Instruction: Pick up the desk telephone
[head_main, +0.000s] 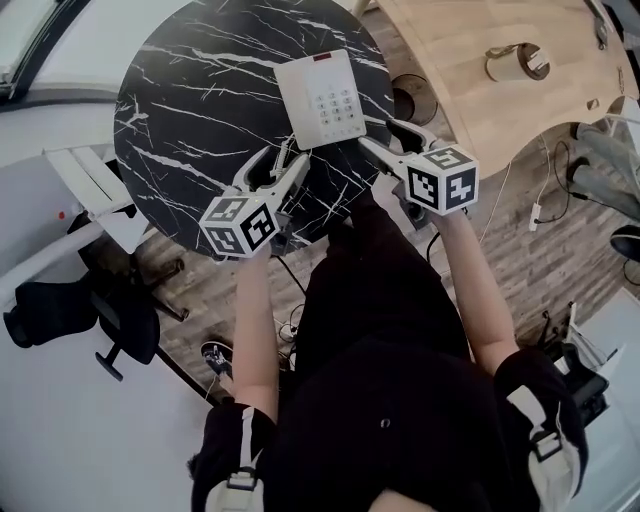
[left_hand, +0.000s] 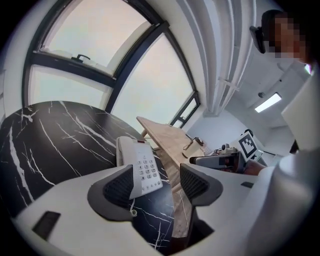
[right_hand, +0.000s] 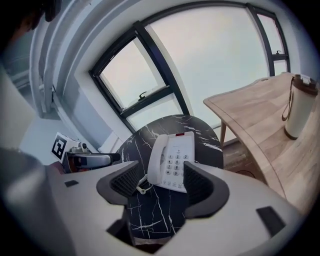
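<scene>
Desk telephone (head_main: 322, 97): it is lying flat, keypad up, on the round black desk (head_main: 190, 100), toward the edge nearest the person and on its right half.
Handset (right_hand: 157, 160): it is sitting in its cradle along the phone's left side, with the coiled cord (right_hand: 140, 189) trailing from the near end onto the desk.
Left tongs (head_main: 280, 160): they are gaping wide and gripping nothing. In the left gripper view the phone is showing beyond the left pad, not pressed by either pad.
Right tongs (head_main: 385, 138): they too are standing wide and holding nothing. In the right gripper view the phone's near end is showing in the gap, beyond the pads.
Placing of the tongs: they are hanging over the desk's near edge, the left at the phone's near-left corner and the right at its near-right corner. Whether any tip is touching the casing I cannot tell.
Marker cubes: the left tongs are carrying one (head_main: 238, 225) and the right tongs the other (head_main: 443, 180), each just ahead of a bare forearm.
Wooden desk (head_main: 470, 40): it is standing just beside the round one, to its right, and is bearing a cream flask (right_hand: 299, 107) with a dark lid and strap.
Person (head_main: 380, 330): they are wearing black and standing at the desk's near edge.
</scene>
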